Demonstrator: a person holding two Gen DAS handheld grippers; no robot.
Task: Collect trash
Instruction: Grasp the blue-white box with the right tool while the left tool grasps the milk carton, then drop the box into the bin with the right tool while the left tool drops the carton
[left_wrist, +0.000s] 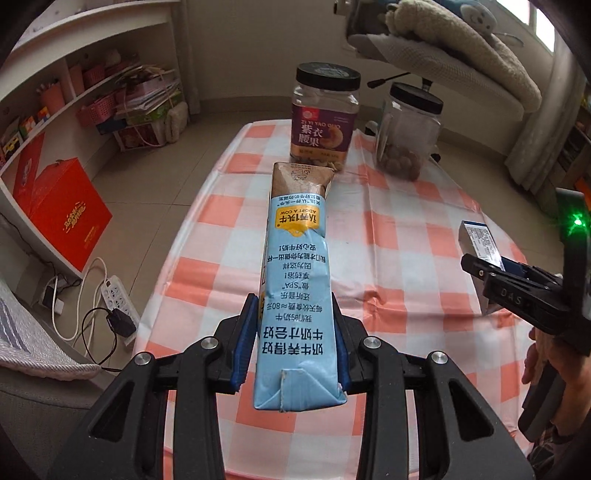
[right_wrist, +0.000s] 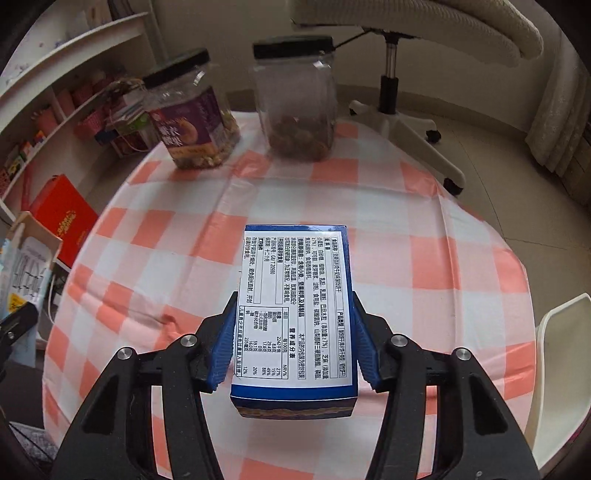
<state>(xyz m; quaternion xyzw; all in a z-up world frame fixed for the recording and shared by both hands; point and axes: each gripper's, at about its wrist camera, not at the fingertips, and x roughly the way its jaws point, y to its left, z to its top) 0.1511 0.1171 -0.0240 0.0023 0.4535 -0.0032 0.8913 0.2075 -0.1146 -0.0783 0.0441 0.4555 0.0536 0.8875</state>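
milk carton lengthwise, top fwd, away

Black left gripper and right gripper: blue ribbed jaws, silver screws.

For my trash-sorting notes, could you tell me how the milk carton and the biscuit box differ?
The milk carton is tall, slim and light blue; the biscuit box is shorter, wider and dark blue with a white label. The left gripper clamps the carton, the right gripper the box. Both are held above the checked tablecloth.
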